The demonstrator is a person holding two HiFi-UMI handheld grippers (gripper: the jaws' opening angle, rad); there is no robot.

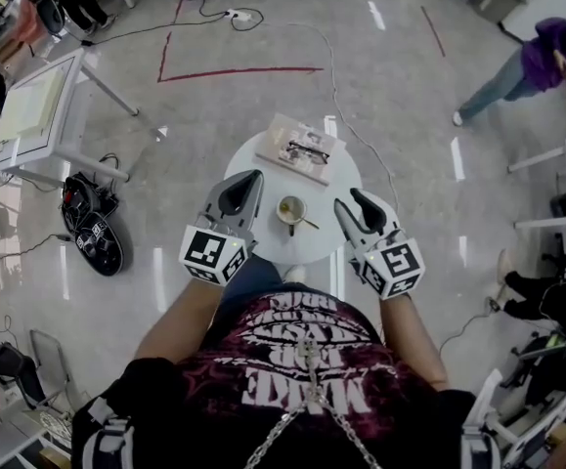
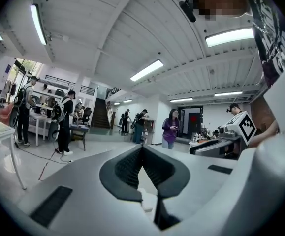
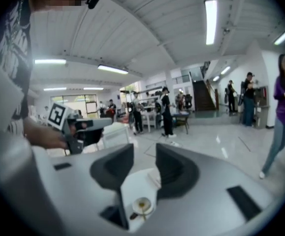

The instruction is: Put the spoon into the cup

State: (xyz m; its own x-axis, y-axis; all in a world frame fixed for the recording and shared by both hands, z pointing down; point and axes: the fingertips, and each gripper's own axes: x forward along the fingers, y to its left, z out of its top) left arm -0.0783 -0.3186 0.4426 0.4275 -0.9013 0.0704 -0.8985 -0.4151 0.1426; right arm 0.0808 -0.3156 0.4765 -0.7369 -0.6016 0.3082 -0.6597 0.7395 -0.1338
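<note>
White and round, the bench (image 1: 339,169) sits mid-frame in the head view. On it stand a pale cup (image 1: 291,209), with the thin spoon (image 1: 308,224) leaning inside, and a flat board (image 1: 300,149) behind.

In the left gripper view the grey left tongs (image 2: 142,148) are clenched and empty, their ribbed pads meeting.

In the right gripper view the right tongs (image 3: 144,152) are released, and the cup shows low in their gap, untouched.

Two hand-held grippers (image 1: 249,177) (image 1: 348,199), one cup (image 1: 291,209), one spoon (image 1: 308,224), one round table (image 1: 307,248), one board (image 1: 275,141)
</note>
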